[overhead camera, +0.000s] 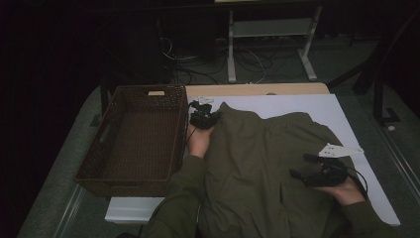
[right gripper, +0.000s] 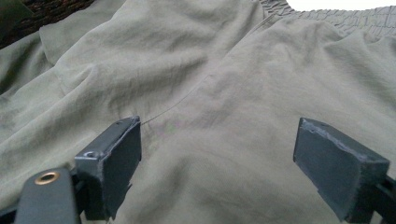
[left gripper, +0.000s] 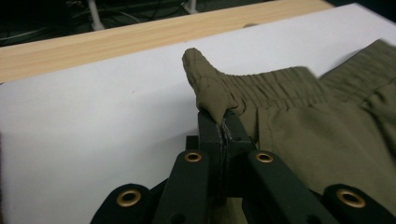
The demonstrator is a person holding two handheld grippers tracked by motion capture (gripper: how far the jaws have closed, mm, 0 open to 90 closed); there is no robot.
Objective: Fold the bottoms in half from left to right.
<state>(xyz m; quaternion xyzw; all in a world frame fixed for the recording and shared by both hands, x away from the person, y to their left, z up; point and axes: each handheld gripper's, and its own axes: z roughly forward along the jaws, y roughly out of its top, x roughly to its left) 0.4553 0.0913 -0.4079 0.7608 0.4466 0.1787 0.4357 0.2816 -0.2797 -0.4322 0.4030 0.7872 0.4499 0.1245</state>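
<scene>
On the white table (overhead camera: 307,106), left gripper (left gripper: 223,122) fingers pinching olive trousers (overhead camera: 267,163) waistband, right gripper (right gripper: 217,163) fingers wide, no readable writing.

A: How is the light from above?

B: Dim and grainy. The white table top (overhead camera: 297,106) is the brightest patch; toward nine and twelve o'clock the room sinks into near black.

A: And the close views?

B: Brighter, evenly lit, soft shadows in the olive fabric (right gripper: 210,93). The nearest black jaws blur at six o'clock; the waistband smears toward three o'clock.
</scene>
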